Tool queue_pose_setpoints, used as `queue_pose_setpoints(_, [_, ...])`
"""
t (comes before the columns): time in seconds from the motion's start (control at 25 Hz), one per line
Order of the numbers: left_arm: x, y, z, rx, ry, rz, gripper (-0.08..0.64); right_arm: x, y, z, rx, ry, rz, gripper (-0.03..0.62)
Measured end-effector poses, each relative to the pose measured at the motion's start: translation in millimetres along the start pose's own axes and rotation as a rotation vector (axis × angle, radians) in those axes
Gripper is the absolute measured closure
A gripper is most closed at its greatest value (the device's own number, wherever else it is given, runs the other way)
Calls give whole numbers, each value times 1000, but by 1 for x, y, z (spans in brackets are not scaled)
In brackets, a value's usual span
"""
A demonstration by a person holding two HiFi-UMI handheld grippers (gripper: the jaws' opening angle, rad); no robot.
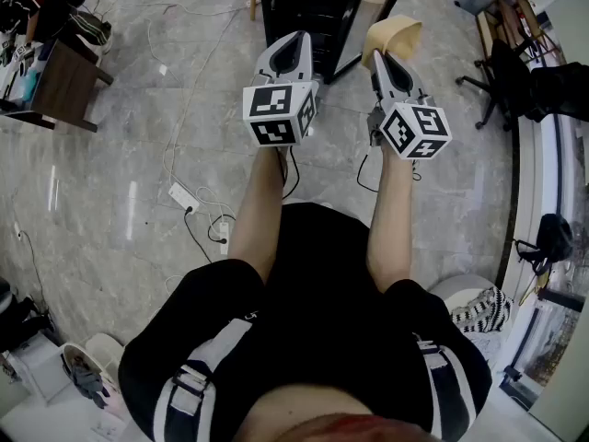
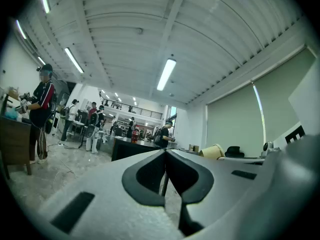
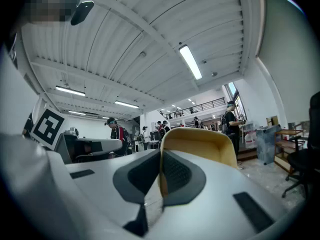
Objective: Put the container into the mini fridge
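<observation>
While the right gripper point(image 1: 383, 59) pinches the tan container point(image 1: 396, 31) by its rim, carrying it just short of the black mini fridge point(image 1: 299, 7), the left gripper point(image 1: 293, 40) is pressed together on nothing, probably kept free for the door.

We get bright, even indoor light: a ceiling tube point(image 2: 166, 74) glows above the left gripper point(image 2: 166, 151), a second tube point(image 3: 190, 61) above the right gripper point(image 3: 161, 156). Left of the left gripper, the polished floor point(image 1: 129, 201) throws pale glare. Both gripper views bend and darken at their rims, and the near jaws look soft.
</observation>
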State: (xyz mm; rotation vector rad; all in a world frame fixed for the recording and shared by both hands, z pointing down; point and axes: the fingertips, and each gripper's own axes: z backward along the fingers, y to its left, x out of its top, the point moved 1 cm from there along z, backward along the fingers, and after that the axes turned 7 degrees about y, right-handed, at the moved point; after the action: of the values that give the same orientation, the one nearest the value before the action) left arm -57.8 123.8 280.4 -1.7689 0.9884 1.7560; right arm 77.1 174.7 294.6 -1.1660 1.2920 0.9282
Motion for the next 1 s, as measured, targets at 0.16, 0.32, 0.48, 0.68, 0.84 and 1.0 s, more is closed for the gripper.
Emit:
queue_pose_setpoints(0.16, [1,9,-4,0,1,1,554,1,-2,-8,-14,-14,-19,574])
queue_pose_setpoints(0.32, [0,28,-7,12,2,13,554,3,1,-20,-16,-22,-16,574])
queue_pose_setpoints(0.48, [2,45,-11,24,-2,18,554,2,11,-35,-2,-19,-8,574])
queue_pose_setpoints(0.68, [2,53,-19,22,3,11,554,1,6,-45,-7,-12,-9,573])
queue_pose_setpoints(0.84, [0,53,-33,22,9,13,554,1,-9,-49,-20,-9,-19,574])
queue_pose_setpoints(1.0, [-7,58,-59,36,28,8,554,-6,-30,-66,-18,5,-35,574])
